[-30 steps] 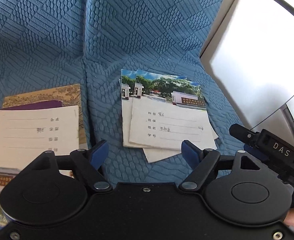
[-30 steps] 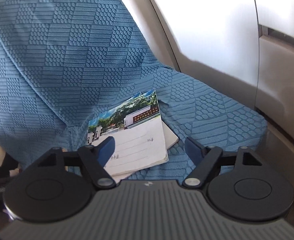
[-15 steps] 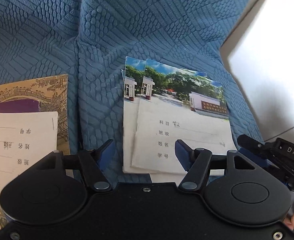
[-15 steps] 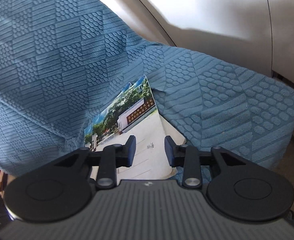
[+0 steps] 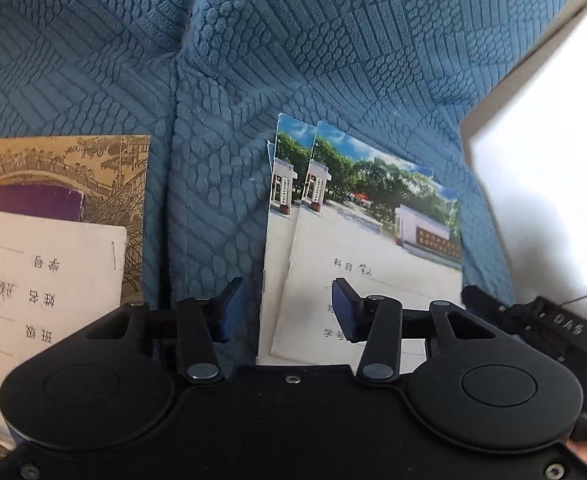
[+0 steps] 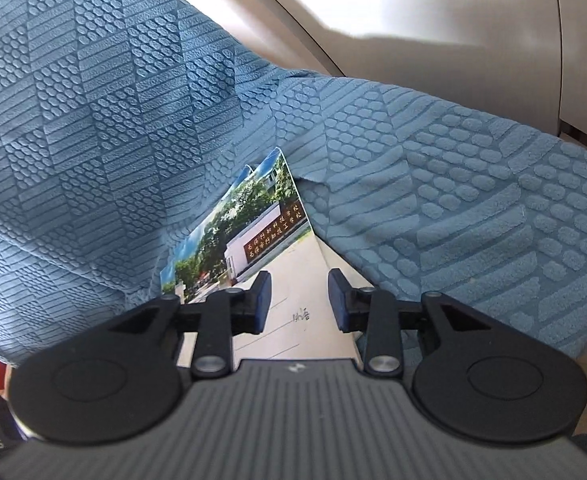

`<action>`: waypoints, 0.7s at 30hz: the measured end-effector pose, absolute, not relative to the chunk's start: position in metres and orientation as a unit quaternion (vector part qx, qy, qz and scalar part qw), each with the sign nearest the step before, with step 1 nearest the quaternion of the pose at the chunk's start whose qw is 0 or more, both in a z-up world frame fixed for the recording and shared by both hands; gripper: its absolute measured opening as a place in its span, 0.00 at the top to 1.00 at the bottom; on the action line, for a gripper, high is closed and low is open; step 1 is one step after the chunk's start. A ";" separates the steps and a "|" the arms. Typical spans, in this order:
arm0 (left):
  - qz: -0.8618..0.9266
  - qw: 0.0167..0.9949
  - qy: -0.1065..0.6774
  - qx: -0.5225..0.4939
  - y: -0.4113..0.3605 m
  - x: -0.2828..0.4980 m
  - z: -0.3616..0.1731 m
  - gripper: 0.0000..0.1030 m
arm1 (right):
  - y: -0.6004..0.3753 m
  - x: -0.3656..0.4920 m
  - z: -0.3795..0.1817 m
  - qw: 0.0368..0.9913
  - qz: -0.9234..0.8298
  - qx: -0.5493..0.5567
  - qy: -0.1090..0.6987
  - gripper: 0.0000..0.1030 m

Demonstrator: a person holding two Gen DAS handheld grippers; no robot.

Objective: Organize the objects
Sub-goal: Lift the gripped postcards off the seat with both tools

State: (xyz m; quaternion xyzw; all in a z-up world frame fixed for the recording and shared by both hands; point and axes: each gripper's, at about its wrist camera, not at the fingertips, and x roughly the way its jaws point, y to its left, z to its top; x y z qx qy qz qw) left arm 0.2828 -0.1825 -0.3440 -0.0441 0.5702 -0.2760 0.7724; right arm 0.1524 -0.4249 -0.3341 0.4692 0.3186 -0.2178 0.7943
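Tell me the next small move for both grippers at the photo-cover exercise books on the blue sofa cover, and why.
Probably ease both grippers down to the stack's near edge. The left gripper and right gripper, jaws just narrowed, each stand open above the slightly fanned photo-cover exercise books lying on the blue textured sofa cover, and neither grips them yet.

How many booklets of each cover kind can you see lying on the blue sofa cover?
Photo-cover exercise books, right pile: at least 2
White-cover exercise book, left pile: 1
Purple book: 1
Brown illustrated book: 1
Total: at least 5

Both jaws narrower, nearer notebooks
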 end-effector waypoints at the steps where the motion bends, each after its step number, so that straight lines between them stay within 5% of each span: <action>1: -0.278 0.772 0.570 -0.048 -0.181 0.283 -0.343 0.60 | -0.426 0.152 -0.334 0.794 -0.218 0.469 0.319 0.67; 8: -0.284 0.762 0.578 -0.068 -0.178 0.288 -0.342 0.65 | -0.430 0.150 -0.337 0.787 -0.217 0.486 0.313 0.67; 11: -0.281 0.768 0.573 -0.057 -0.177 0.287 -0.341 0.74 | -0.430 0.151 -0.336 0.787 -0.219 0.485 0.313 0.68; 21: -0.320 0.755 0.570 -0.056 -0.177 0.283 -0.341 0.75 | -0.427 0.153 -0.334 0.790 -0.225 0.476 0.314 0.69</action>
